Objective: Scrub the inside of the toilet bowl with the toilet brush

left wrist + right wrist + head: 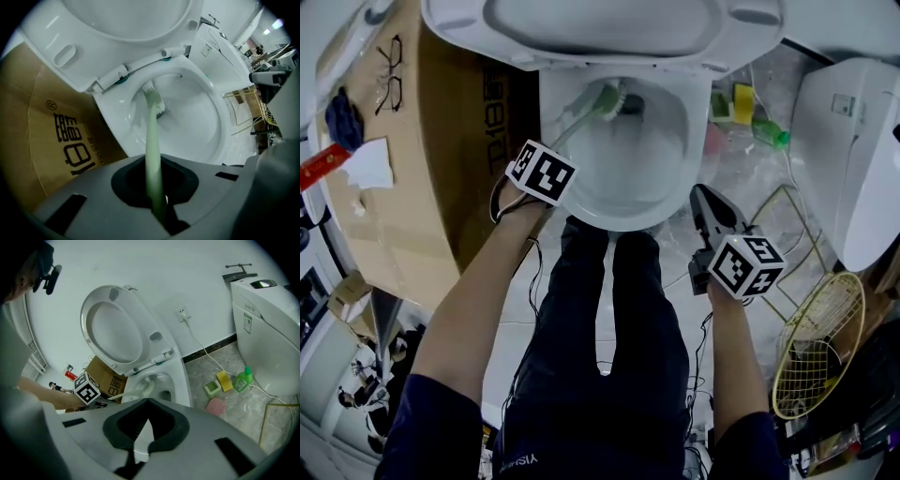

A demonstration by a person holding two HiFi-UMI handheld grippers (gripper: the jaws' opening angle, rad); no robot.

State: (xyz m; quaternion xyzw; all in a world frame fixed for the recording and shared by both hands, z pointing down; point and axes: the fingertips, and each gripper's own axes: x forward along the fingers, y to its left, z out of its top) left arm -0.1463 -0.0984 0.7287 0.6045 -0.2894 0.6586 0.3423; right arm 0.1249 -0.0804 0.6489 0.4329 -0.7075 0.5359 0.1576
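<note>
A pale green plastic toilet brush (pixel 151 136) is being gripped by the left tool (pixel 157 204), pointing forward into the white ceramic bowl (pixel 670 178). The right tool (pixel 139 446) is being held shut, empty, outside it.

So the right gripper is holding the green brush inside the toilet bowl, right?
No, the left gripper holds the green brush, its head inside the toilet bowl. The left gripper view shows the handle clamped between its jaws. The right gripper holds nothing.

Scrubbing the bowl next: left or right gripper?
Left. The left gripper is shut on the brush, whose head is already inside the bowl. The right gripper is shut on nothing, beside the bowl.
</note>
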